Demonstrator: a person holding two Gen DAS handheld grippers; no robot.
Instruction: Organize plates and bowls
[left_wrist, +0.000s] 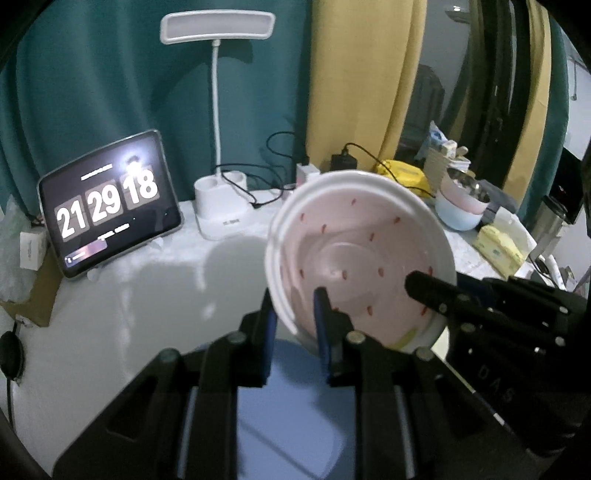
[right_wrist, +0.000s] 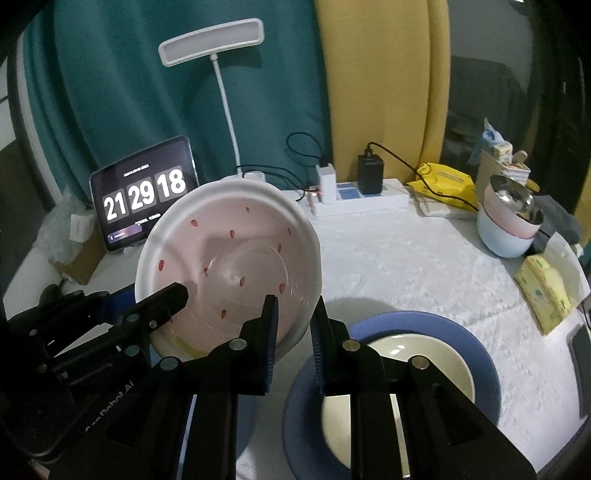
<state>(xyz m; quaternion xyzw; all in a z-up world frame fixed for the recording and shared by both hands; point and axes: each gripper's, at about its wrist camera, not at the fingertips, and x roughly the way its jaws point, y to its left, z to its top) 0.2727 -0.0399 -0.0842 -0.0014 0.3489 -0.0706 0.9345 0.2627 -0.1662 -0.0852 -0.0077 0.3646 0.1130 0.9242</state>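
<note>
Both grippers pinch the tilted pink seed-dotted bowl (right_wrist: 229, 266) by its rim, right gripper (right_wrist: 293, 332) at the near edge, left gripper (right_wrist: 162, 306) opposite, above a cream plate (right_wrist: 417, 373) on a blue plate (right_wrist: 476, 354).

left gripper (left_wrist: 295, 325) | jaws nearly closed, pinching || right gripper (right_wrist: 293, 325) | jaws nearly closed, pinching

A lived-in room of a home, not a lab or shop; teal curtains (right_wrist: 110, 92) and a yellow curtain (right_wrist: 384, 92) hang behind the worktop (right_wrist: 406, 266); along its back edge stand a white desk lamp (right_wrist: 212, 42), a tablet (right_wrist: 144, 192) showing a flip clock, and a power strip (right_wrist: 354, 201) with chargers; stacked bowls (right_wrist: 508, 229) and tissue packs (right_wrist: 546, 291) crowd its right edge.
</note>
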